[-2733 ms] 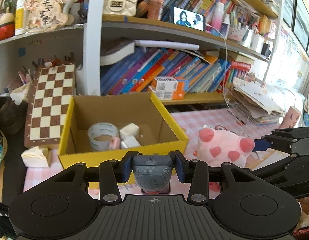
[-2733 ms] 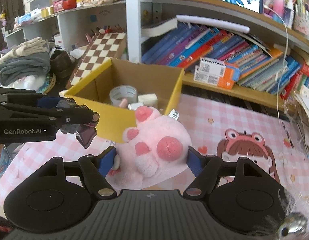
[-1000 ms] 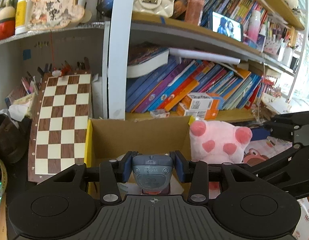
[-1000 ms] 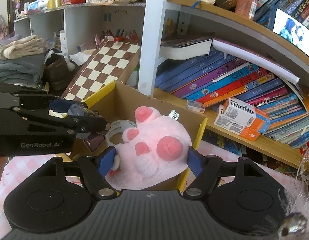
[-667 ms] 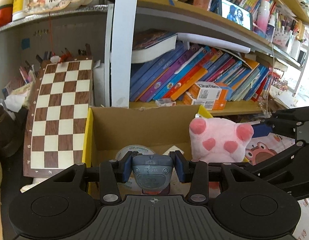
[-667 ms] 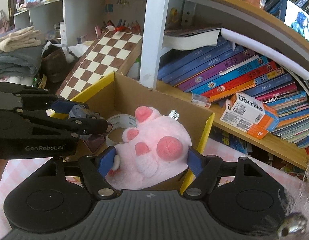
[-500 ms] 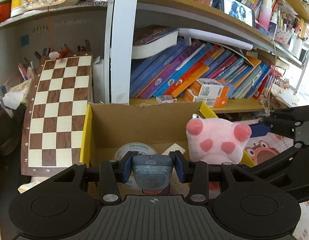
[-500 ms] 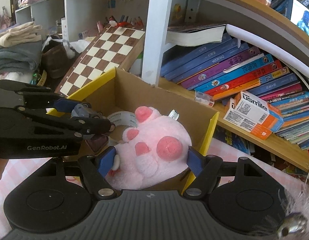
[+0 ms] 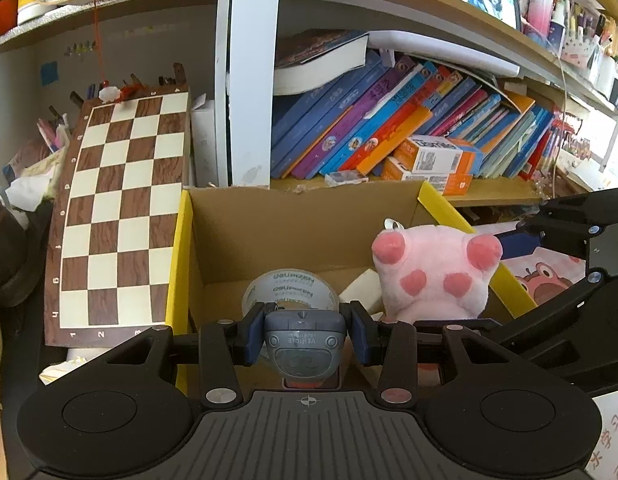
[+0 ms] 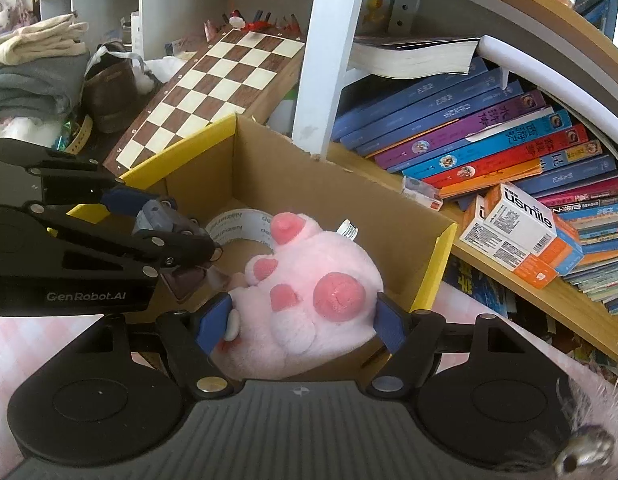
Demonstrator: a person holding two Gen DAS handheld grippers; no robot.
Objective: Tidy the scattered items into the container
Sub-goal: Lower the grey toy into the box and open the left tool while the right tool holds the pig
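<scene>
Two grippers over one cardboard box (image 9: pixel 301 232), both loaded. Left gripper (image 9: pixel 305 338), at the lower centre of the left view, clamped on a small grey gadget (image 9: pixel 305 342) with a little screen and buttons, blue pads pressed to its two sides, held over the near end of the box. Right gripper (image 10: pixel 301 320), at the lower centre of the right view, squeezed around a pink plush toy (image 10: pixel 309 280), one blue pad on each flank, paws with darker pink spots pointing at the camera, a white tag sticking up behind. Toy seen at right of centre in the left view (image 9: pixel 433 272), hanging over the right side of the box, its lower part below the yellow rim; touching the floor or not, cannot tell.

Inside the box: a roll of clear tape (image 9: pixel 291 290) lying near the middle and a white block (image 9: pixel 363 288) just beside it on the right. Yellow outer walls, plain brown inside.

Behind, on the left, a chessboard (image 9: pixel 121 216) leaning upright against the shelf. Upper right, rows of slanting books (image 9: pixel 389 128) with an orange-and-white carton (image 9: pixel 433 156) in front of them.
</scene>
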